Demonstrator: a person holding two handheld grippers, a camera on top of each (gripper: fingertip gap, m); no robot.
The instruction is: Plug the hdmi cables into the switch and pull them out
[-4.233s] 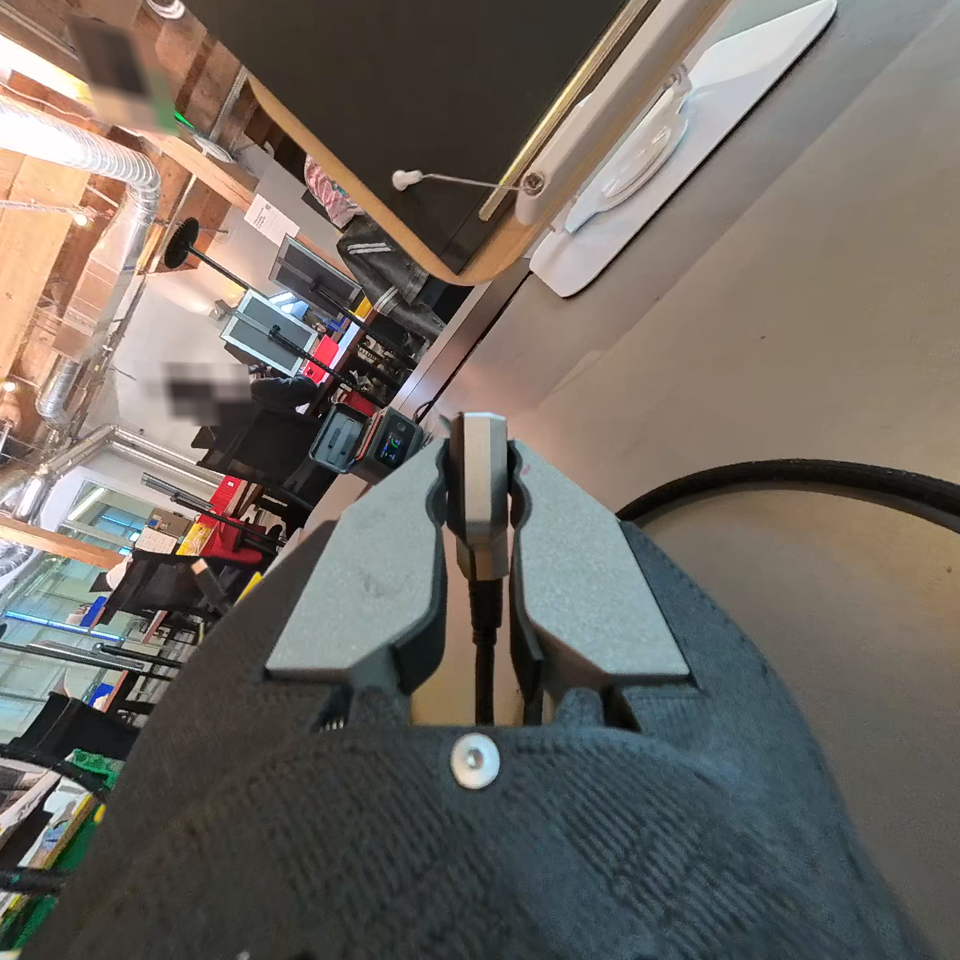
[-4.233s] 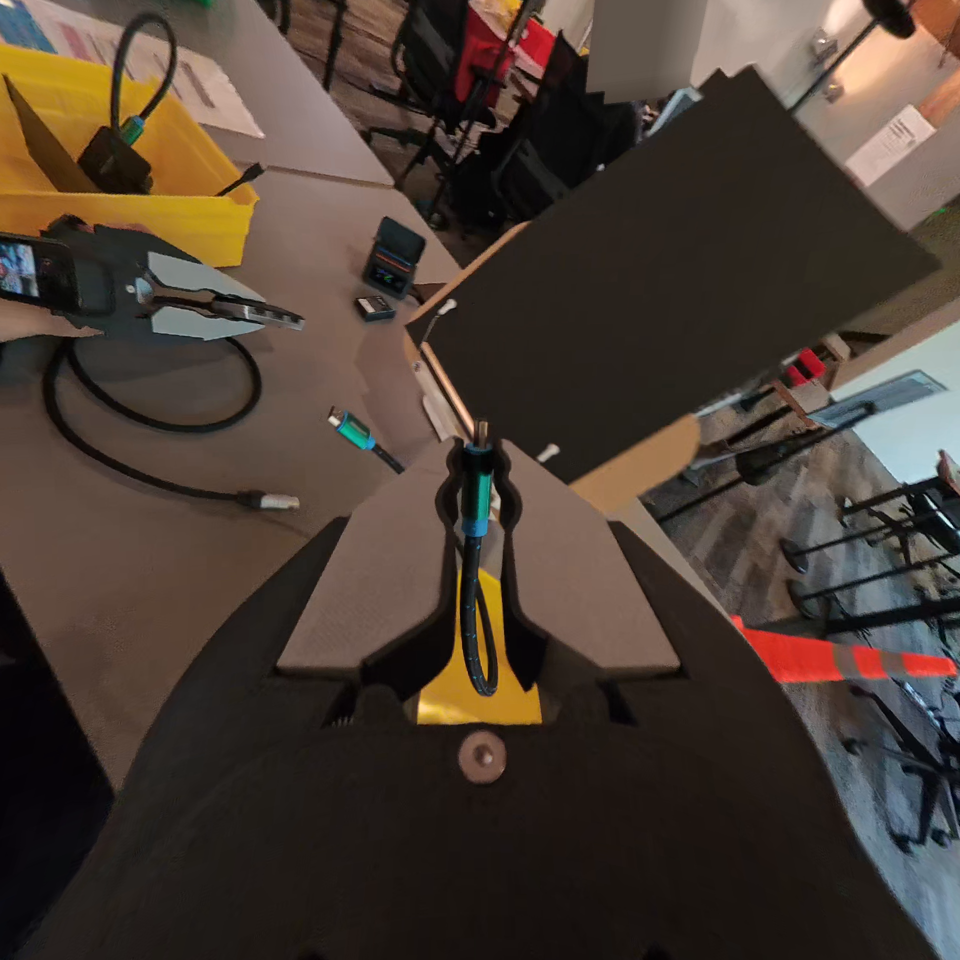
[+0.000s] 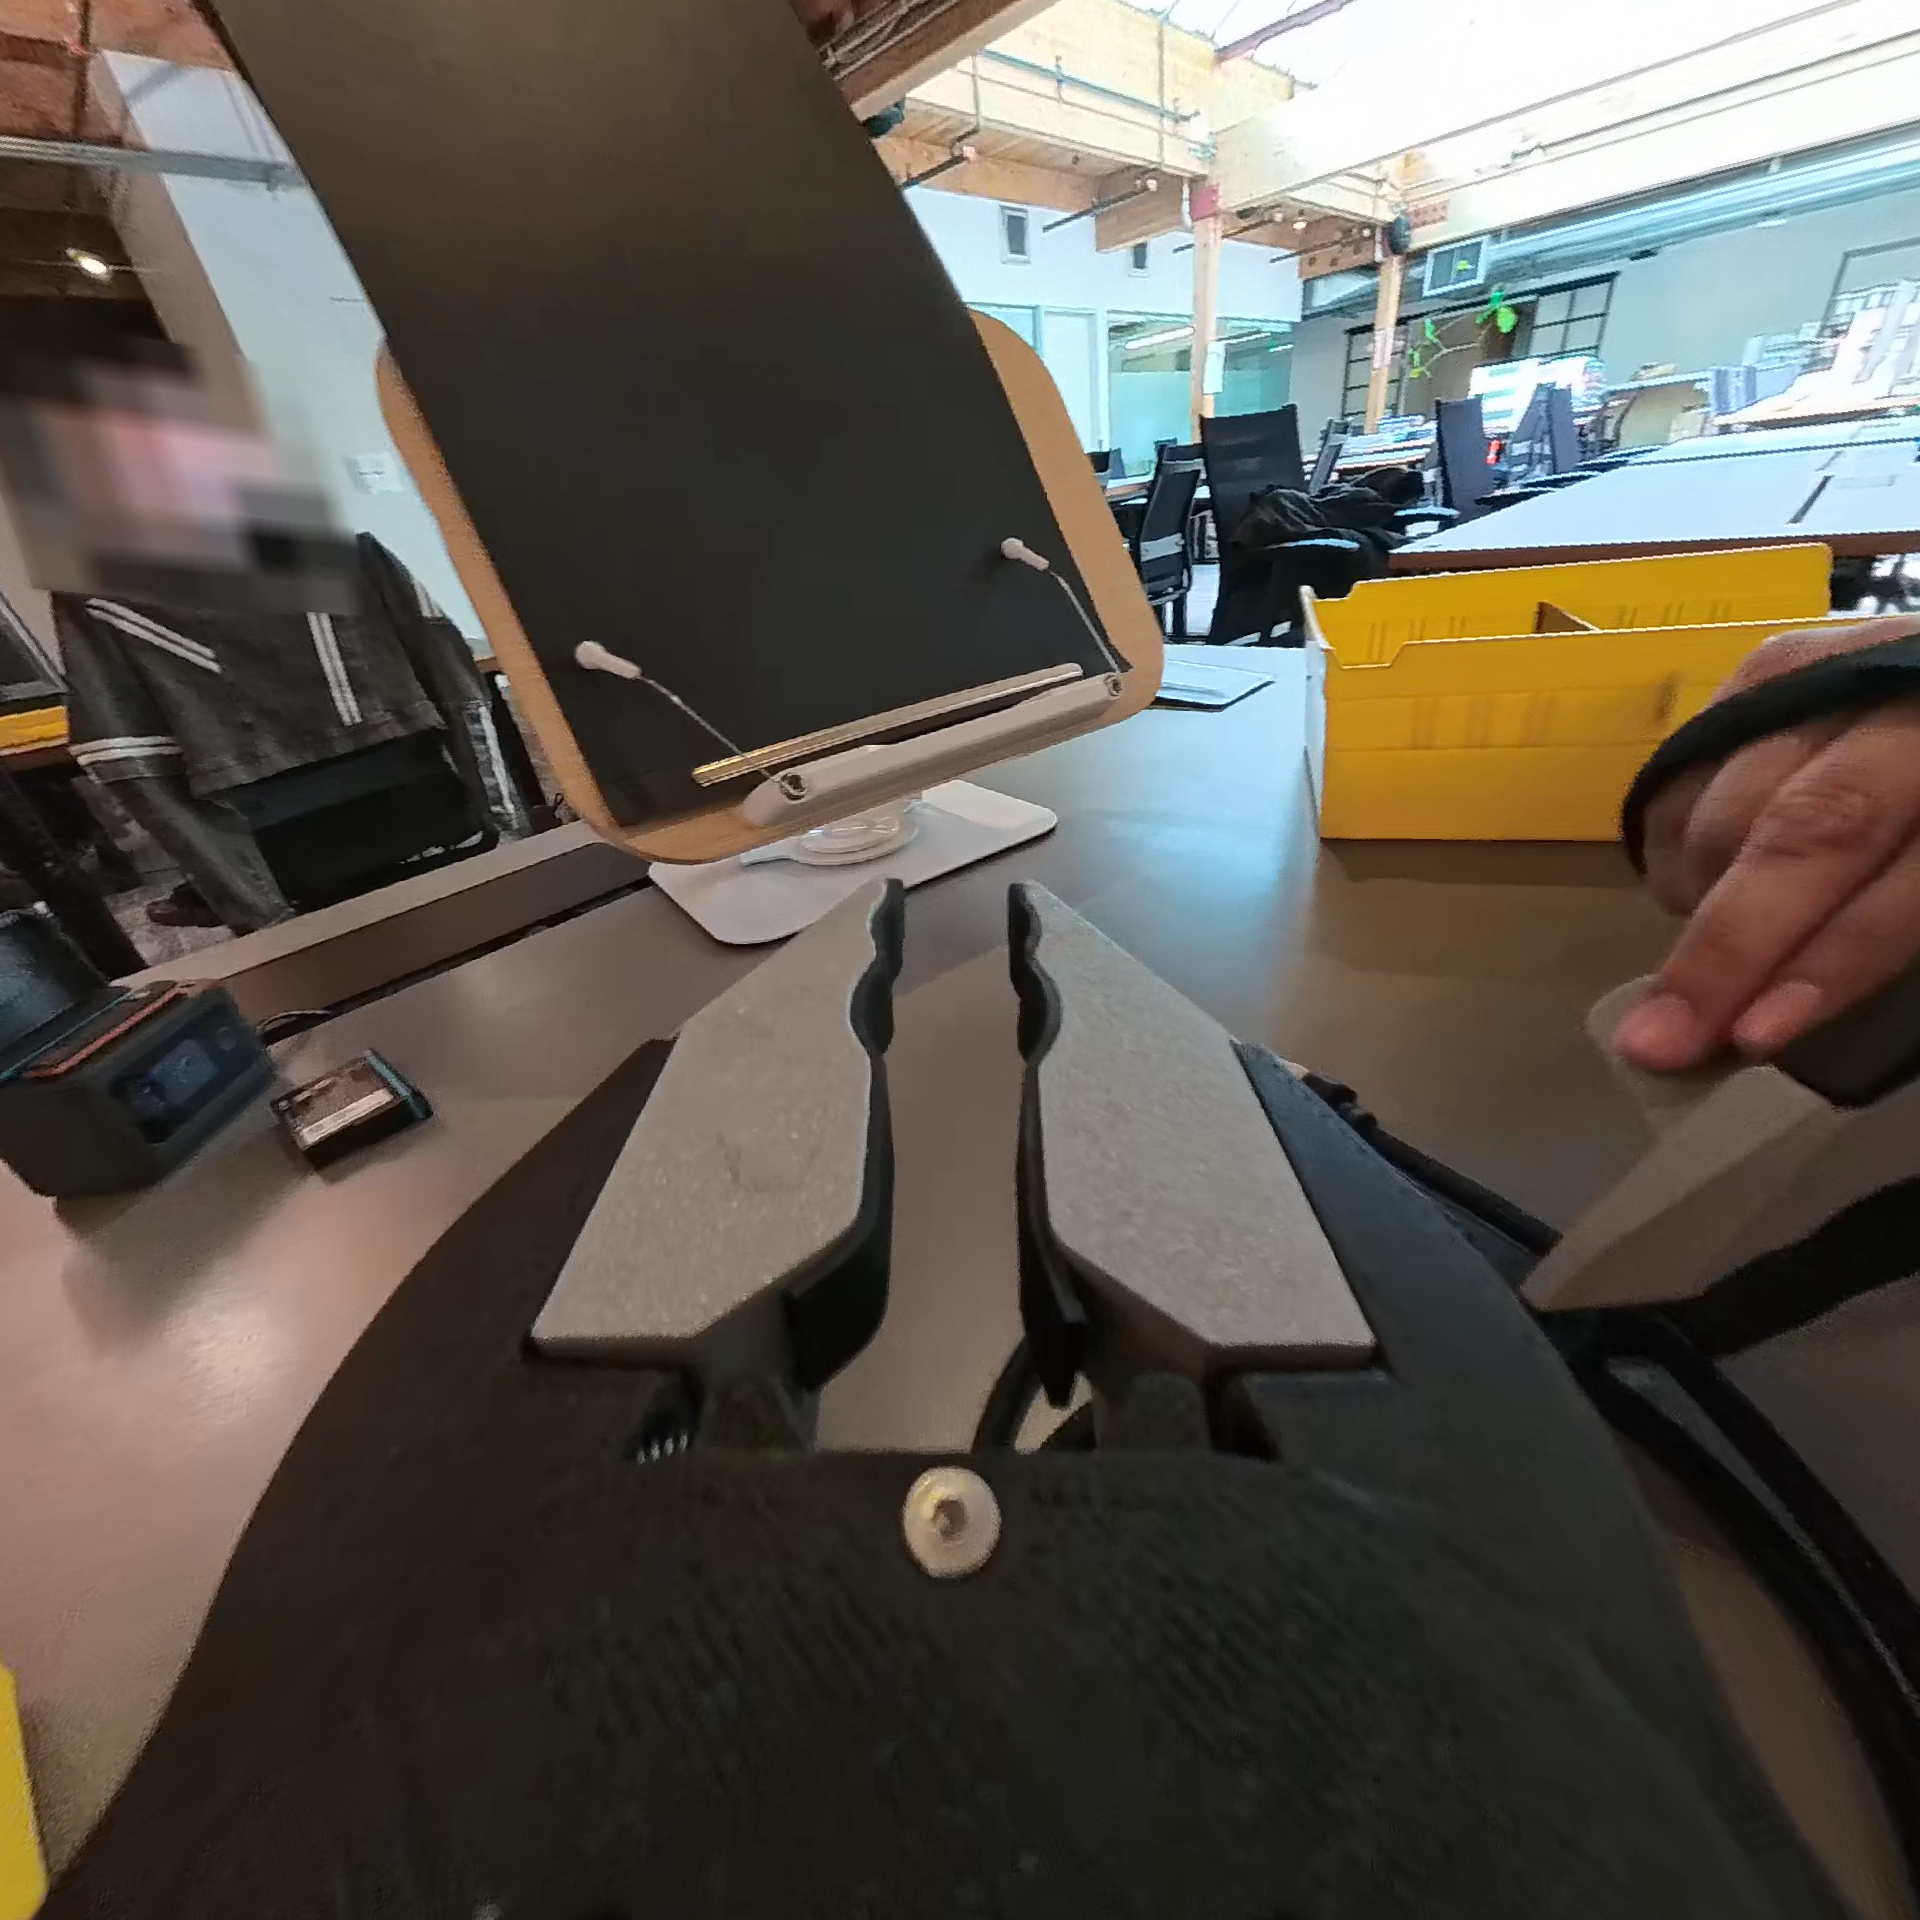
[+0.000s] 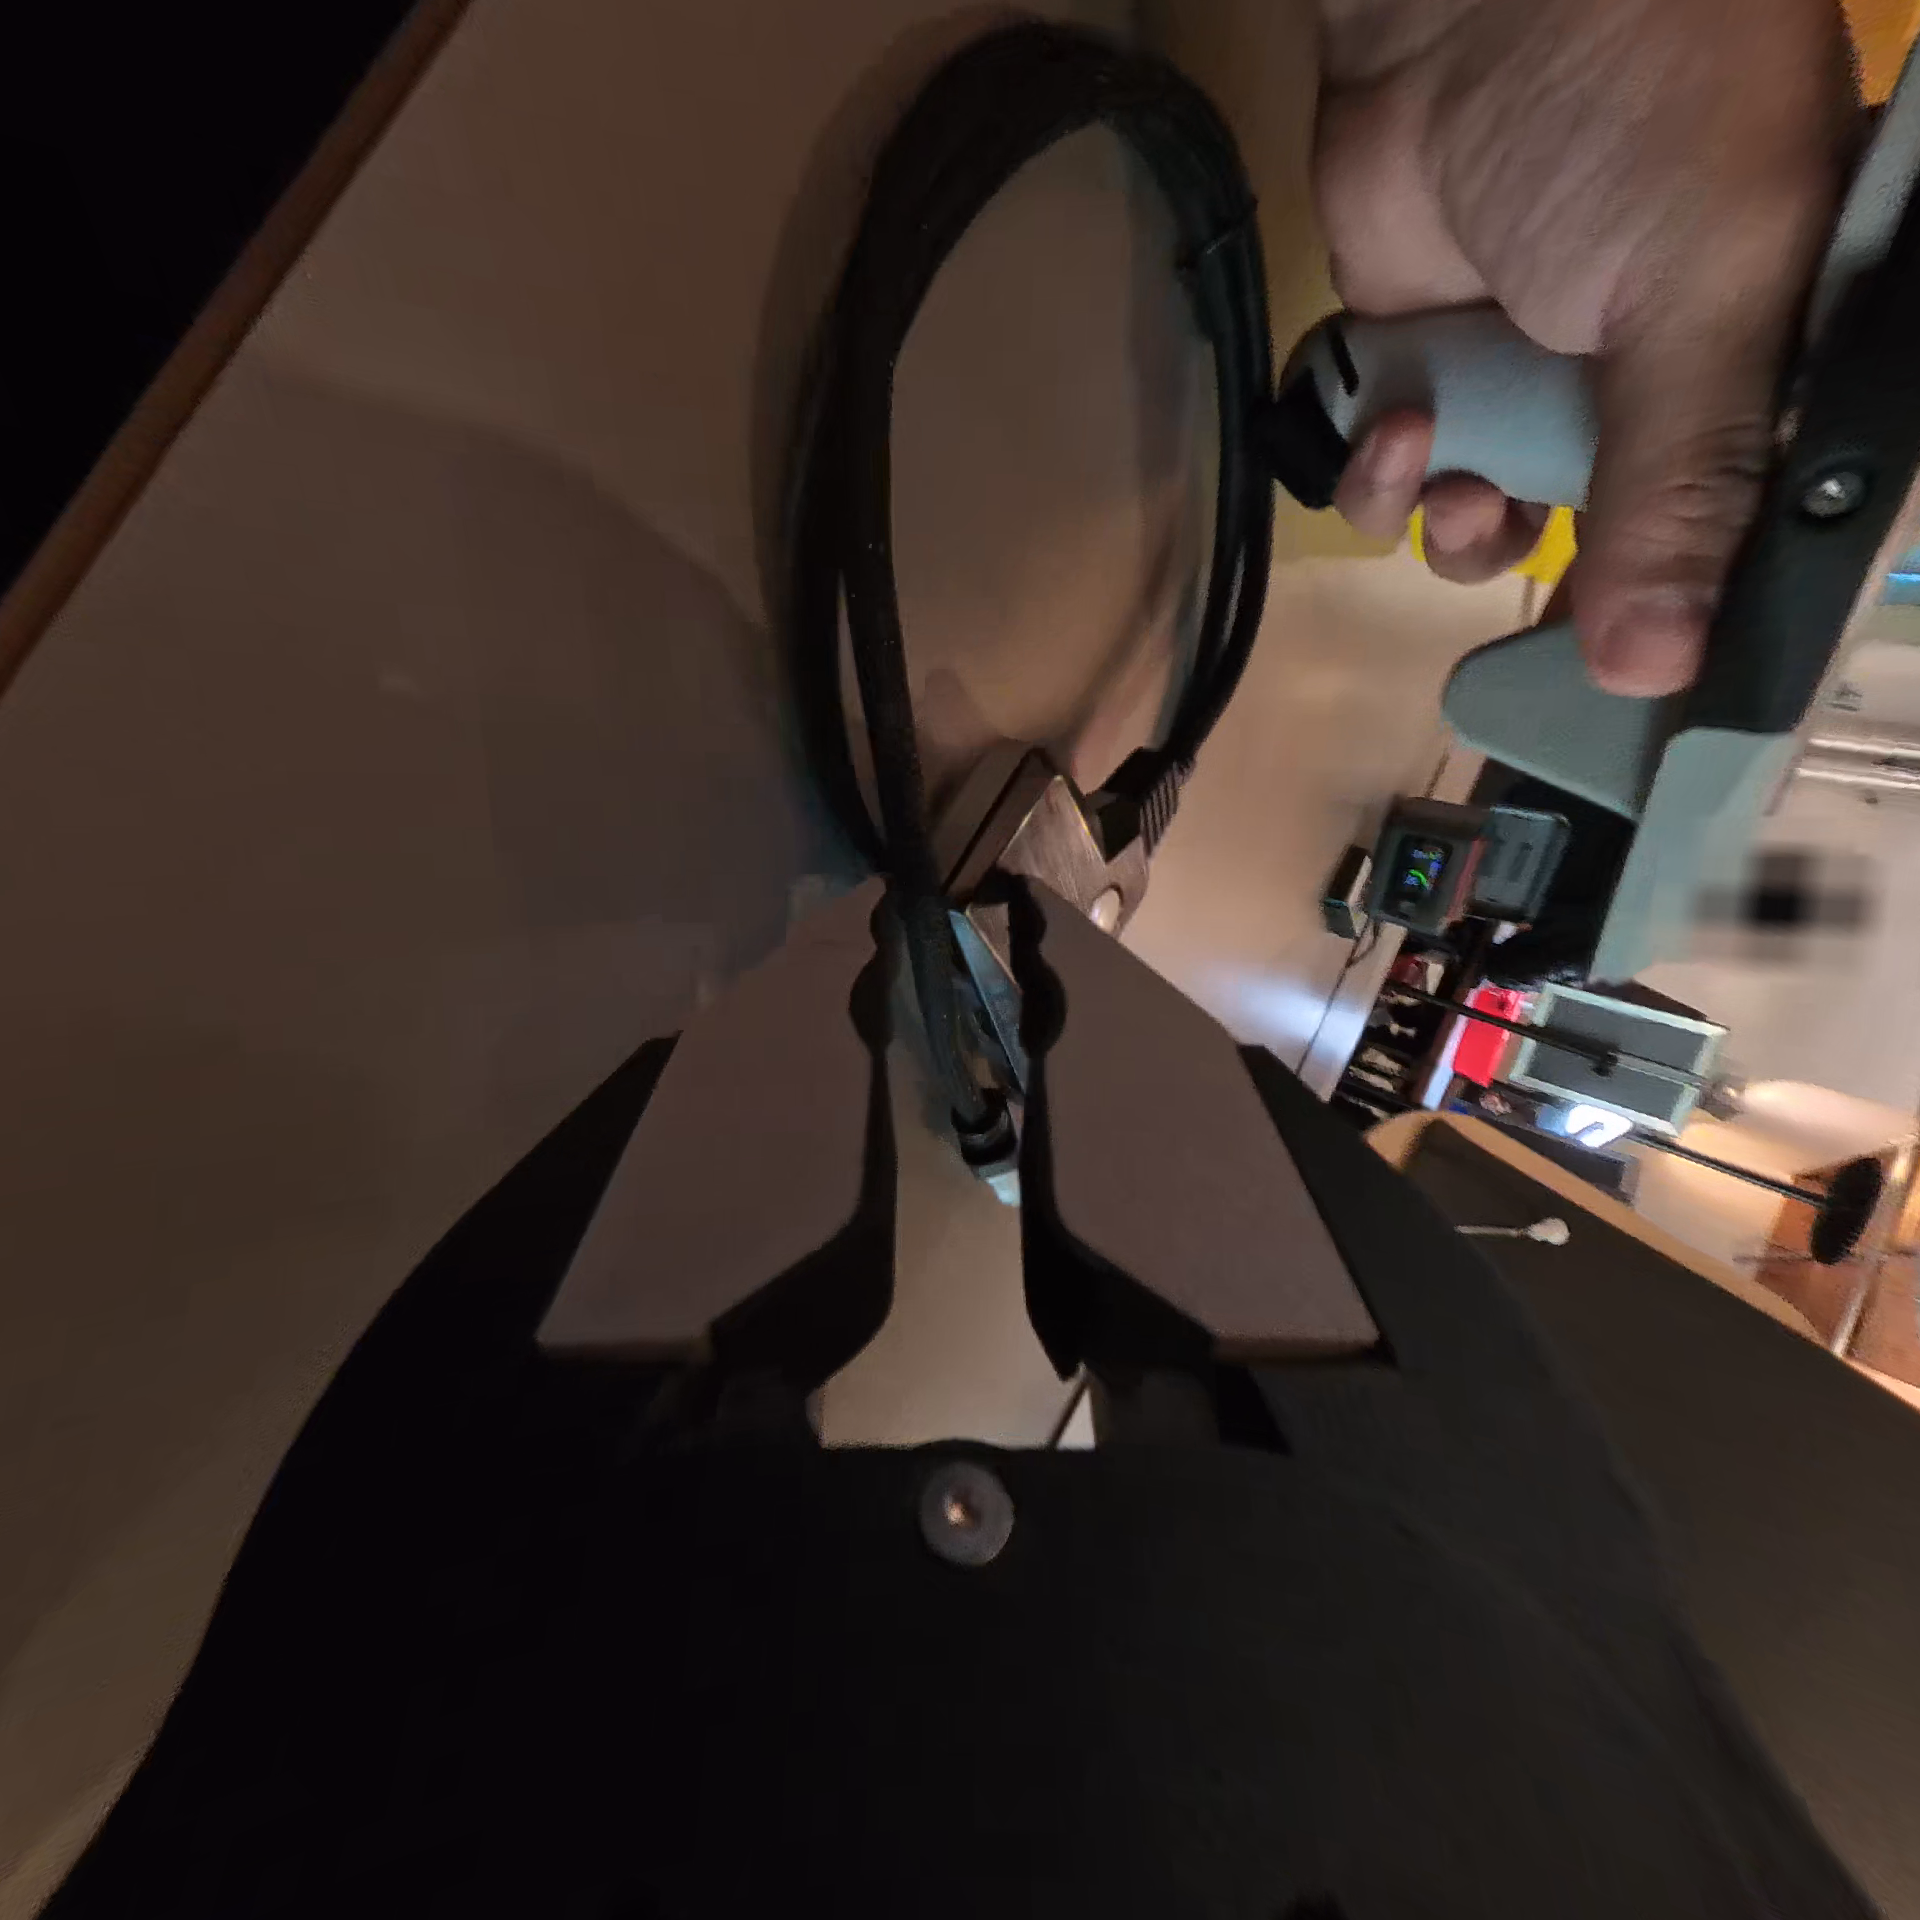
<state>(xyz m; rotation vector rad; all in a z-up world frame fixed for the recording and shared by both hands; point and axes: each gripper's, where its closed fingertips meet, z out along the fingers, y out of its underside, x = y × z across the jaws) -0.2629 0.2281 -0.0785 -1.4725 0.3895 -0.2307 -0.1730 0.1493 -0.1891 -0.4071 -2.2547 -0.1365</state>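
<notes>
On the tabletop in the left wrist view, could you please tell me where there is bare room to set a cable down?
Free: the table between the stand's white base and the yellow bin, and ahead of the left tongs. Crowded: left, by the small black device and flat card; right, by the hand.

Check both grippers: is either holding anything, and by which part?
Left gripper: open, nothing held. Right gripper: fingers stand apart around a cable plug; whether they grip it cannot be told.

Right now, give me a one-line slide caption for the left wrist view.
Open, empty left gripper faces a black-faced wooden tablet stand on the brown table.
</notes>
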